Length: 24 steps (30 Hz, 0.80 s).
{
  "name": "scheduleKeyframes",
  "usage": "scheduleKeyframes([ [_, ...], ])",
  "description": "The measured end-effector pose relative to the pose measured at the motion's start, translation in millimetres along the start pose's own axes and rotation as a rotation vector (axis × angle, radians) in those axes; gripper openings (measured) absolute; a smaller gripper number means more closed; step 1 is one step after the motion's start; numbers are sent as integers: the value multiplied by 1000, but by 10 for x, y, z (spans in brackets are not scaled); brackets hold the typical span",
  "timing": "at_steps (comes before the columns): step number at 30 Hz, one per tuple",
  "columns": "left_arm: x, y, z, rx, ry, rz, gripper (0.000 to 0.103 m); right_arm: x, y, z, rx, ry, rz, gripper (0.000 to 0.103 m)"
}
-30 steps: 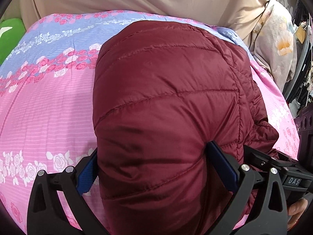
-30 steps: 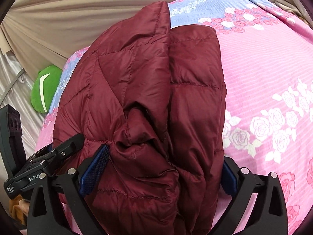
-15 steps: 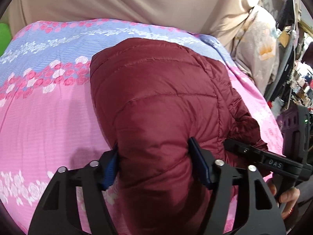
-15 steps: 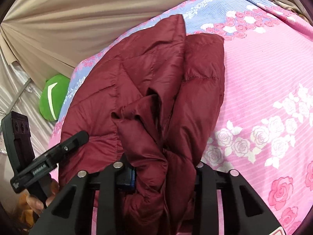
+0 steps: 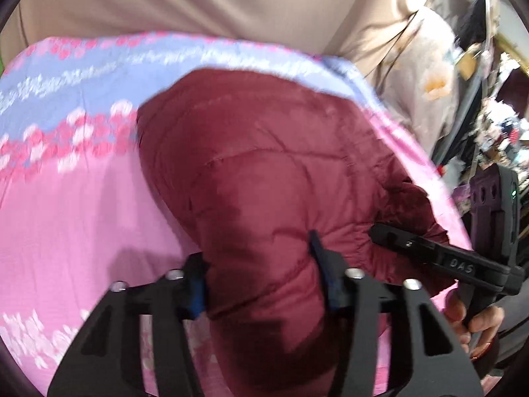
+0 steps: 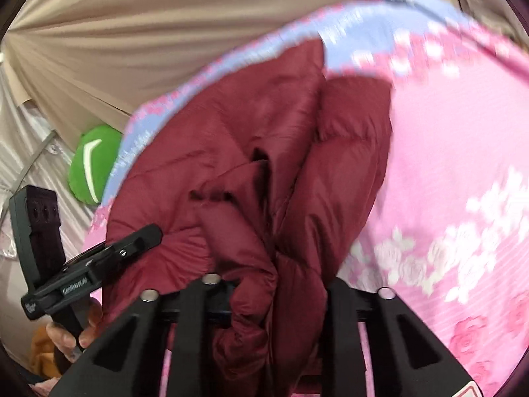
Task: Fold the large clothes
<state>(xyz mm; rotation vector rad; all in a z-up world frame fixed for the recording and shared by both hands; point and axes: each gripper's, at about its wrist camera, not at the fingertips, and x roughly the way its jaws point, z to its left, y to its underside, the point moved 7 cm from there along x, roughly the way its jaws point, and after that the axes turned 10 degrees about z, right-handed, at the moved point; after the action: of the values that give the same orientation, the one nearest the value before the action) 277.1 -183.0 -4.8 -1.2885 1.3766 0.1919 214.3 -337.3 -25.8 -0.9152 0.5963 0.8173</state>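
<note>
A maroon quilted puffer jacket (image 5: 264, 172) lies bunched on the pink and blue floral bedsheet (image 5: 82, 205). My left gripper (image 5: 261, 278) is shut on the jacket's near edge, a thick fold pinched between its blue pads. My right gripper (image 6: 274, 294) is shut on the jacket (image 6: 264, 165) at its other near edge, with folds of fabric squeezed between its fingers. The right gripper also shows in the left wrist view (image 5: 439, 258), and the left gripper in the right wrist view (image 6: 99, 261). Both views are motion-blurred.
A beige curtain (image 5: 198, 0) hangs behind the bed. A green cushion (image 6: 94, 162) sits at the bed's far left side. A pale floral cloth (image 5: 429, 82) and cluttered shelves (image 5: 496, 125) stand to the right of the bed.
Both grippers have closed from wide open onto the jacket's near edge and drawn it back toward me and up; the jacket now sits farther from the bed's far edge.
</note>
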Motion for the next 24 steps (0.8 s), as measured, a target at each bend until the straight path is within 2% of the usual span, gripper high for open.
scheduleKeyframes([
  [3,-330,-207,-80,48,19,-67,37,-284,-161,305,-67,15,-83,16],
  [7,-879,-462,-154,107,11,-194,36,-632,-407,774,-155,29,-190,16],
  [11,-1535,-712,-170,188,-59,-374,36,-869,-675,1243,-246,27,-297,16],
  [15,-1913,-901,36,232,-142,-489,36,-886,-1006,1683,-317,-8,-379,16],
  [18,-1852,-1049,384,207,-186,-485,40,-575,-1249,1818,-330,-38,-373,20],
  [19,-1727,-1094,562,189,-196,-460,42,-314,-1346,1806,-321,-44,-344,25],
  [21,-1323,-1127,979,133,-221,-385,50,83,-1410,1662,-293,-47,-275,31],
  [24,-577,-958,1614,45,-291,-221,54,1041,-1335,1200,-191,36,-81,35],
])
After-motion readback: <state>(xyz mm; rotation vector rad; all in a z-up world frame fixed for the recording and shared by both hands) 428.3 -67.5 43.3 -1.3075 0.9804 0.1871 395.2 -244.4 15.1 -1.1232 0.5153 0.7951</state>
